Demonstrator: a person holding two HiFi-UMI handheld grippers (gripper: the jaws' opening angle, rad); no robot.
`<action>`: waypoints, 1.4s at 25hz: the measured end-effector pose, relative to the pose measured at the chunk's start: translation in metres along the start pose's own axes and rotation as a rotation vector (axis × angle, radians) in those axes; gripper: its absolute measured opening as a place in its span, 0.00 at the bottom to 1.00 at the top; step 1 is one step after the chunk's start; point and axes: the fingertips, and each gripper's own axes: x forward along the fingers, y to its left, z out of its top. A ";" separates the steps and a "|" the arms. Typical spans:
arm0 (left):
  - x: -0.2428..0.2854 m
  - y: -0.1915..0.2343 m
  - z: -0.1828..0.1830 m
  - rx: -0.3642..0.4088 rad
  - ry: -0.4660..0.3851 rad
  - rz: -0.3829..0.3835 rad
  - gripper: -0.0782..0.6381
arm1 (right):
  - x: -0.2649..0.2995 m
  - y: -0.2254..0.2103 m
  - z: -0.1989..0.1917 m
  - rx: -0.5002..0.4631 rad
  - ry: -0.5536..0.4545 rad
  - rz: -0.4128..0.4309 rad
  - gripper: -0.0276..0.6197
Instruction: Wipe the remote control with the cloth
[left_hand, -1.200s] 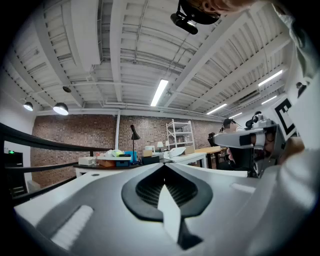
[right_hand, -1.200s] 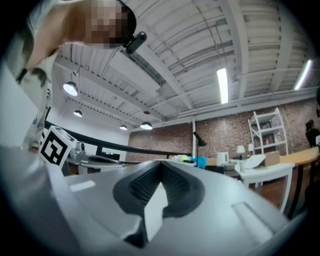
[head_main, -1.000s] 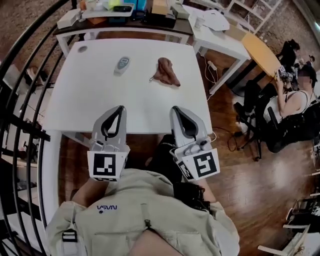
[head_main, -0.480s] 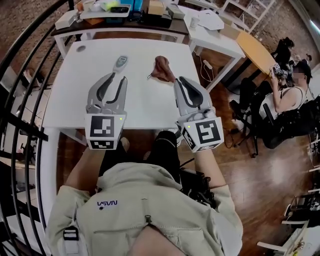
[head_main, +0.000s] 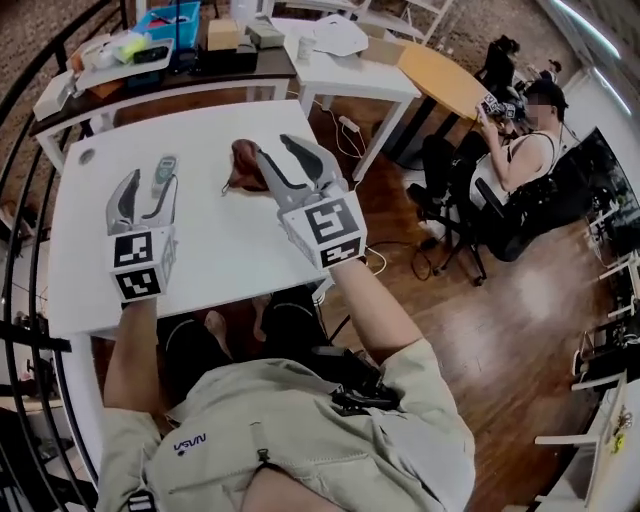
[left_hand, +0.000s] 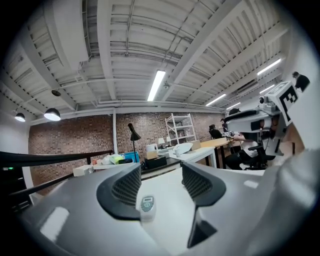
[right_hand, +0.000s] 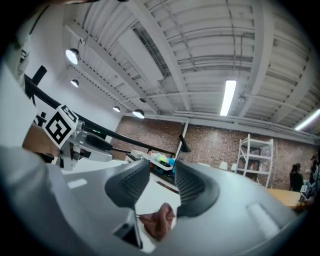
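A small grey remote control (head_main: 163, 172) lies on the white table (head_main: 215, 250), far left of centre. A crumpled brown cloth (head_main: 243, 163) lies to its right. My left gripper (head_main: 149, 190) hovers just short of the remote, its jaws opening with nothing between them. In the left gripper view the remote (left_hand: 146, 204) shows low in the gap of that gripper (left_hand: 161, 182). My right gripper (head_main: 280, 155) is at the cloth's right side, jaws also opening and empty. In the right gripper view the cloth (right_hand: 159, 220) lies below and ahead of that gripper (right_hand: 157, 182).
A dark side table (head_main: 180, 62) with boxes and clutter stands behind the white table. A black railing (head_main: 30, 250) runs along the left. To the right are another white table (head_main: 345, 70), an orange table (head_main: 445, 85) and a seated person (head_main: 520, 140).
Both grippers moved forward from the table's near edge out over it, the left to the remote, the right to the cloth. Both pairs of jaws went from shut to parted.
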 end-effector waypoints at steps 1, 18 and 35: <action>0.009 0.000 -0.002 -0.006 0.006 -0.004 0.44 | 0.006 -0.005 -0.005 0.001 0.013 0.001 0.27; 0.121 0.019 -0.087 -0.129 0.269 -0.042 0.55 | 0.083 -0.050 -0.120 0.124 0.288 0.029 0.34; 0.149 0.044 -0.164 -0.220 0.512 -0.053 0.65 | 0.114 -0.024 -0.204 0.139 0.554 0.161 0.39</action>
